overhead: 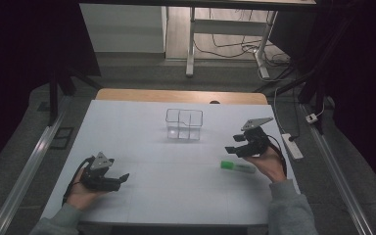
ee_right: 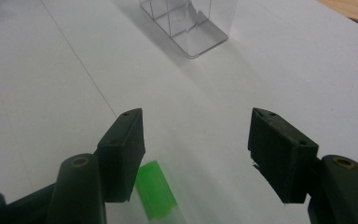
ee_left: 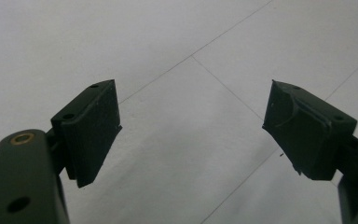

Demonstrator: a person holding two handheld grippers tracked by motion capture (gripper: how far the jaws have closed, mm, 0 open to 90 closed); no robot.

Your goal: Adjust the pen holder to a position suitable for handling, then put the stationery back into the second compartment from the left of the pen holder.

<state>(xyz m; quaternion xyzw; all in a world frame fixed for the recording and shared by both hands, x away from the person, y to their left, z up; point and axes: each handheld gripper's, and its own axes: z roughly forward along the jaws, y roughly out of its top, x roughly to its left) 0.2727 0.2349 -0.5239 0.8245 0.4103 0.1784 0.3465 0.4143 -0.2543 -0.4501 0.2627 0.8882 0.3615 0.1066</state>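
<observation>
The white tabletop (overhead: 176, 196) spreads wide and mostly bare, with a strip of wooden edge showing along its far side and dark floor with metal rails to left and right. A clear plastic compartment box (overhead: 184, 124) stands alone at the far middle, well apart from both hands, with open surface all around it. The green highlighter (overhead: 238, 166) lies flat near the right edge, its green cap pointing left. The right gripper (overhead: 233, 145) hovers just beyond it, jaws apart and gripping nothing; in the right gripper view the highlighter's green cap (ee_right: 154, 189) sits low beside the left jaw, not between the pads. The left gripper (overhead: 122, 179) rests at the near left, jaws spread wide over bare table. No writing on the highlighter can be read.
</observation>
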